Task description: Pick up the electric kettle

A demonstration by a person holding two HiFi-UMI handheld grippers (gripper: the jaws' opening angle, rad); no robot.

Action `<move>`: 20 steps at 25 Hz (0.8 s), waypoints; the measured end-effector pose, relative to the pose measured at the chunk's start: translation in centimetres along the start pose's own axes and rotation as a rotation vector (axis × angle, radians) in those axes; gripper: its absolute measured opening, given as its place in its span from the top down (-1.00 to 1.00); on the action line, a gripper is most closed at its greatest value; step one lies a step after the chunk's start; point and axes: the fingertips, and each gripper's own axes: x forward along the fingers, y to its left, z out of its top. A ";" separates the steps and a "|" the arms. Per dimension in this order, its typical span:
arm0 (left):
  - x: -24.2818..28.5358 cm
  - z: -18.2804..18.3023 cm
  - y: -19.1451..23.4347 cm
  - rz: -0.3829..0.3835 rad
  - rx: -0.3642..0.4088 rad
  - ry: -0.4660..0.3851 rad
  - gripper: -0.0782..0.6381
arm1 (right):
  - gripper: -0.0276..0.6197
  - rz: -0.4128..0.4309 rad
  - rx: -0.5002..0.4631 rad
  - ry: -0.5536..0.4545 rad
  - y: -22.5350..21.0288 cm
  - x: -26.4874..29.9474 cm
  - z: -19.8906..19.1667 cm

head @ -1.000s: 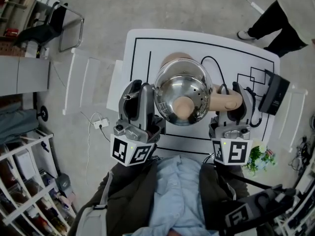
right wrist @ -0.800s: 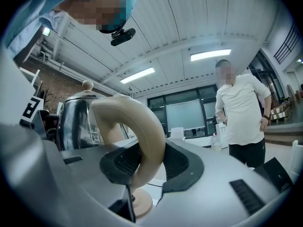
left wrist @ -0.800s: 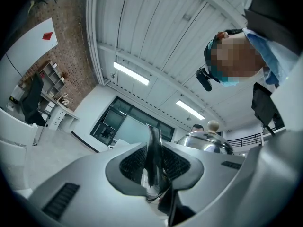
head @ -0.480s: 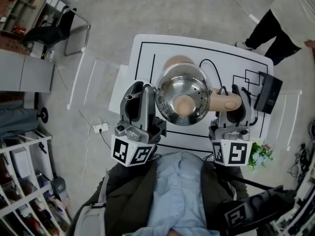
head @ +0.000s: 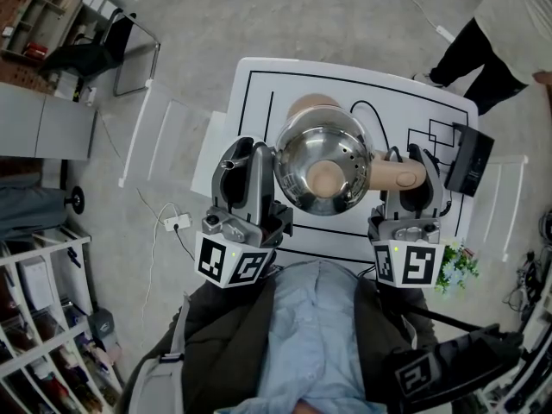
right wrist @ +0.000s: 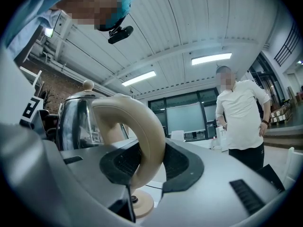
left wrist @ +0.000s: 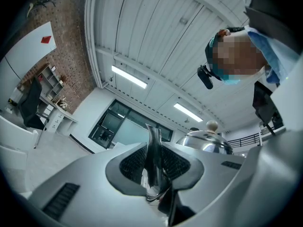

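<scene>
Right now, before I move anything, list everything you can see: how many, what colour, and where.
electric kettle: one, shiny steel with beige handle and knob, held up over the table
kettle base: one, beige, on the table beyond the kettle
table: one, white with black lines, below the kettle
box: one, black, at the table's right edge
plant: one, green, beside the table's near right corner
power strip: one, white, on the floor left of the table
bystander: one, white top and dark trousers, beyond the table's far right corner
left claw: one, grey, closed on the kettle's spout
right claw: one, grey, closed on the kettle's handle
</scene>
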 end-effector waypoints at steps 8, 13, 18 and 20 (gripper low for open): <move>-0.1 -0.2 0.1 0.007 -0.007 0.010 0.52 | 0.52 0.002 0.006 0.008 0.0 0.0 0.0; -0.3 -0.2 0.0 0.011 -0.007 0.011 0.52 | 0.52 0.004 0.006 0.008 0.0 0.0 -0.1; -0.3 -0.2 0.0 0.012 -0.007 0.015 0.52 | 0.52 0.002 0.007 0.011 0.0 0.0 0.0; -0.2 -0.2 0.1 0.013 -0.007 0.015 0.52 | 0.52 0.002 0.008 0.011 0.0 0.0 -0.1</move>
